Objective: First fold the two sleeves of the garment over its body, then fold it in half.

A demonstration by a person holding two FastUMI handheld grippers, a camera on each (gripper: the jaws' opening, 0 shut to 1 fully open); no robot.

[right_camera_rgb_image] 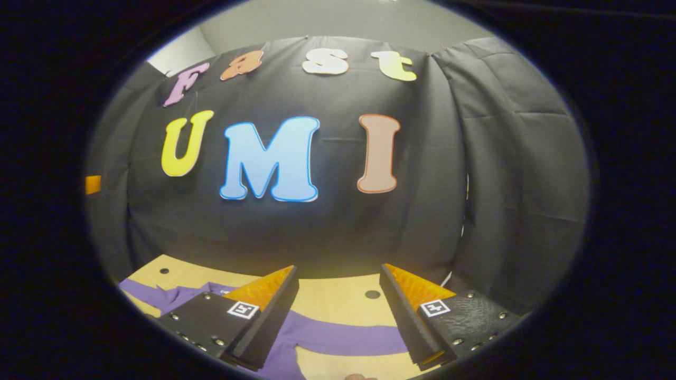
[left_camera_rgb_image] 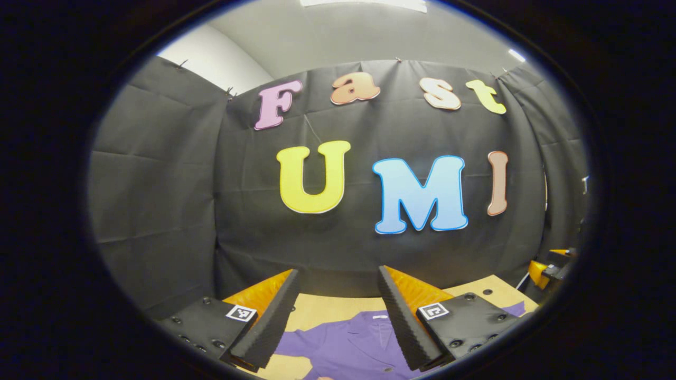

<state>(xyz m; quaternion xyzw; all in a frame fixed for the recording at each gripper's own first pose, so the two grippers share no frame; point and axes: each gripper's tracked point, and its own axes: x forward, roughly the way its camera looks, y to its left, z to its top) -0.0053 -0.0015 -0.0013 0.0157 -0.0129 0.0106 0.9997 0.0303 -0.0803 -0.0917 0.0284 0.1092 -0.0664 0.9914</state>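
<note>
both grippers, left gripper and right gripper, hover jaws wide above the purple garment spread flat on the desk, apparently poised for its sleeve.

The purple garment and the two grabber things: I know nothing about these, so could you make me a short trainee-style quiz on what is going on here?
1. True or false: the left gripper is shut on the purple garment.
2. In the right gripper view, which part of the garment stretches across the wooden table between the fingers of the right gripper? A) a sleeve B) the collar C) a pocket
3. Fill in: judging by that outstretched sleeve, the sleeve folding is not yet ____.

Key
1. False: both grippers are open, above the garment.
2. A
3. done
</note>
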